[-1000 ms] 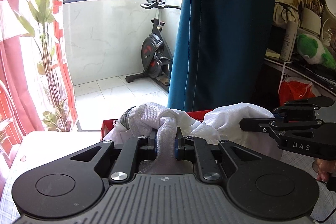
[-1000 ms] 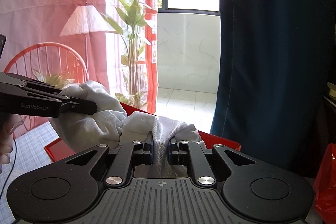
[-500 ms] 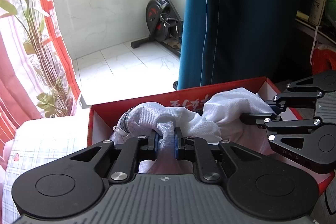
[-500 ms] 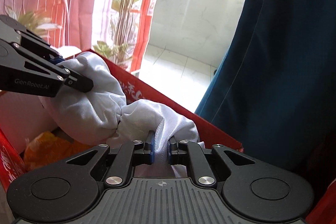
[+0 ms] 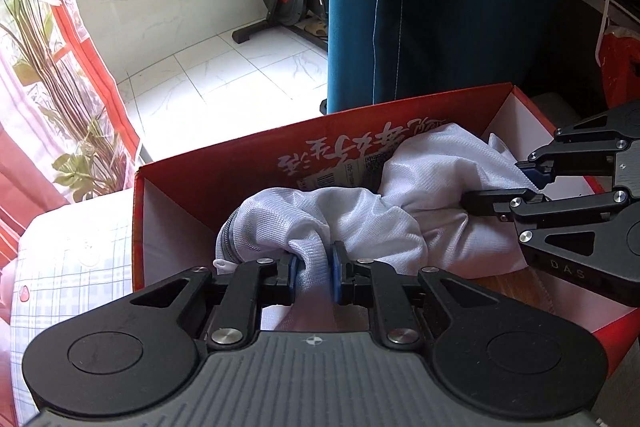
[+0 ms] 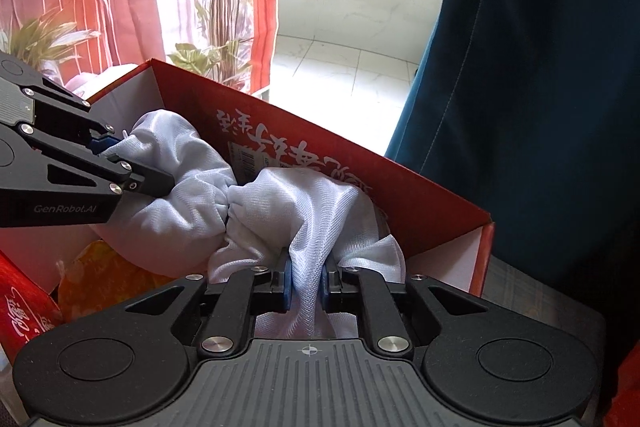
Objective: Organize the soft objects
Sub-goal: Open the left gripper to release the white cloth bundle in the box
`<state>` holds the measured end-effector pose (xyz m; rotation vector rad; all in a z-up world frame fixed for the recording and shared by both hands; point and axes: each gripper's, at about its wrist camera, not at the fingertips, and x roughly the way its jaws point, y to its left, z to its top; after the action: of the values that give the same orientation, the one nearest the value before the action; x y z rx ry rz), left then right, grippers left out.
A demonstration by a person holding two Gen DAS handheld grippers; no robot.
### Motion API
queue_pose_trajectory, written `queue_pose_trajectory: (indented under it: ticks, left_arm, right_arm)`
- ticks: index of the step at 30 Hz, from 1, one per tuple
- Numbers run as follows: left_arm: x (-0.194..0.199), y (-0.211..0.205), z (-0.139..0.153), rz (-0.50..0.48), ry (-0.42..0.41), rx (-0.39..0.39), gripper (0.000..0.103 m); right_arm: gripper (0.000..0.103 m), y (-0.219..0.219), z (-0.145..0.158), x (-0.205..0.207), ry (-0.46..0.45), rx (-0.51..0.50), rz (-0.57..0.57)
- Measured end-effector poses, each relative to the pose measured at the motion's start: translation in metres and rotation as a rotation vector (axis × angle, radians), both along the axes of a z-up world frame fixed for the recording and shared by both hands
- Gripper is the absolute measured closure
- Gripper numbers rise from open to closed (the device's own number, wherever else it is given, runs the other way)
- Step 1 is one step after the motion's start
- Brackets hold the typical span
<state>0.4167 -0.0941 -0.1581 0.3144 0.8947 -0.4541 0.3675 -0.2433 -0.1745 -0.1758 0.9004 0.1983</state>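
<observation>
Now that the white mesh fabric bundle with a zip along one edge point(image 5: 360, 211) hangs down inside the open red cardboard box with printed lettering on its inner wall point(image 5: 224, 183), the putting-away of this piece looks nearly finished to me. The cloth sits low between the box walls, one end toward each short side. Under it, in the right wrist view, an orange soft item point(image 6: 104, 275) already lies on the box floor. What is left, as I judge it, is to let go fully and draw both tools out; whether more soft things wait elsewhere I cannot see.

The left gripper point(image 5: 314, 273) has a gathered fold of the mesh between its blue pads point(image 5: 335, 273). Its jaws have just been opening a little and stand only narrowly apart, the fold filling the gap and touching both pads, so the pinch is loosening rather than gone. The right gripper point(image 6: 306, 285) is the same: a twisted rope of the same cloth runs up between its closely spaced pads point(image 6: 286, 283), and its jaws have likewise just been easing open.
</observation>
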Motion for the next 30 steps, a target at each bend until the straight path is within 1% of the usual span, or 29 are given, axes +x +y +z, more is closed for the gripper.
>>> queue_pose_trajectory:
  ticks: [1,2,5,6,8,9,10,11,12,14,16,17,18,19,20,22,24,30]
  left_arm:
    - [-0.002,0.002,0.003,-0.001,-0.009,-0.009,0.076]
    - [-0.004,0.004,0.007,-0.006,-0.014,-0.025,0.067]
    - [-0.015,0.011,0.020,-0.006,-0.045,-0.063,0.053]
    - [-0.019,0.014,0.024,-0.004,-0.057,-0.072,0.050]
    - [-0.029,0.017,0.034,0.001,-0.078,-0.090,0.043]
    - [-0.033,0.019,0.038,0.001,-0.089,-0.098,0.041]
    - [-0.039,0.021,0.042,0.003,-0.101,-0.105,0.037]
    - [-0.045,0.023,0.047,0.009,-0.115,-0.111,0.031]
    - [-0.051,0.024,0.051,0.016,-0.130,-0.116,0.028]
    - [-0.066,0.025,0.060,0.019,-0.161,-0.128,0.014]
    - [-0.081,0.025,0.068,0.017,-0.193,-0.136,0.010]
    - [-0.086,0.023,0.070,0.013,-0.206,-0.139,0.008]
    - [-0.092,0.025,0.074,0.012,-0.214,-0.142,0.007]
    - [-0.097,0.027,0.076,0.013,-0.221,-0.145,0.005]
    - [-0.101,0.027,0.077,0.014,-0.230,-0.149,0.003]
    - [-0.111,0.030,0.080,0.024,-0.246,-0.157,0.001]
    - [-0.121,0.035,0.082,0.035,-0.256,-0.167,0.000]
    - [-0.148,0.043,0.082,0.057,-0.268,-0.159,0.000]
  right_arm:
    - [0.084,-0.002,0.002,-0.003,-0.015,0.004,-0.015]
    - [0.083,-0.005,0.006,-0.008,-0.029,0.011,-0.028]
    - [0.078,-0.012,0.018,-0.019,-0.065,0.019,-0.052]
    - [0.077,-0.015,0.022,-0.023,-0.078,0.023,-0.061]
    - [0.072,-0.019,0.030,-0.031,-0.094,0.041,-0.076]
    - [0.064,-0.022,0.034,-0.035,-0.101,0.050,-0.087]
    - [0.057,-0.024,0.036,-0.039,-0.106,0.057,-0.094]
    - [0.054,-0.025,0.039,-0.042,-0.113,0.062,-0.102]
    - [0.050,-0.026,0.042,-0.047,-0.121,0.063,-0.108]
    - [0.044,-0.028,0.047,-0.054,-0.129,0.068,-0.124]
    - [0.030,-0.029,0.053,-0.063,-0.139,0.082,-0.136]
    - [0.026,-0.029,0.055,-0.067,-0.145,0.087,-0.140]
    - [0.019,-0.030,0.058,-0.076,-0.152,0.096,-0.145]
    - [0.014,-0.029,0.060,-0.082,-0.157,0.103,-0.148]
    - [0.012,-0.029,0.062,-0.087,-0.162,0.109,-0.150]
    - [0.004,-0.028,0.065,-0.097,-0.169,0.121,-0.153]
    - [0.001,-0.026,0.068,-0.108,-0.180,0.136,-0.160]
    - [0.001,-0.022,0.069,-0.133,-0.177,0.183,-0.179]
